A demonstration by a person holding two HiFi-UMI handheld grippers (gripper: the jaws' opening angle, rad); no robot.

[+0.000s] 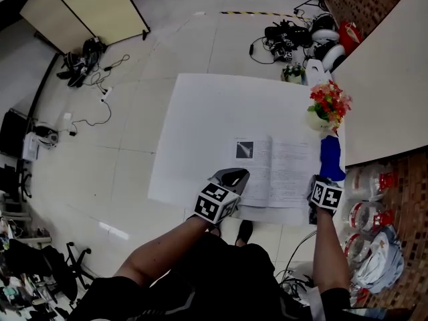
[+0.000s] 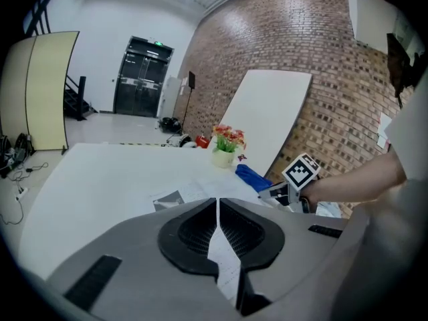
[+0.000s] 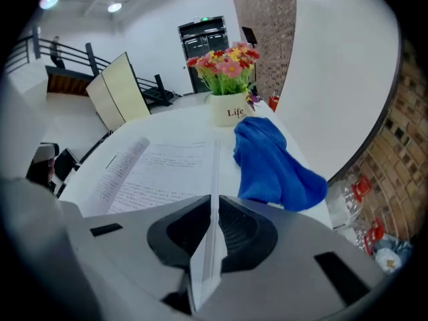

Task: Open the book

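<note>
White table (image 1: pixel 200 126): book (image 1: pixel 281 172) lay open at its near edge, toward the right corner. Your left gripper (image 2: pixel 218 233) and right gripper (image 3: pixel 214 236) each sat clamped on it. Its paper looked thin, limp, easily torn; outer margins seemed your safest hold.

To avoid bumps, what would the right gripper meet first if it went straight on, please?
Probably the book, whose page edge the right gripper pinches; the blue cloth sits just right of that line.
</note>
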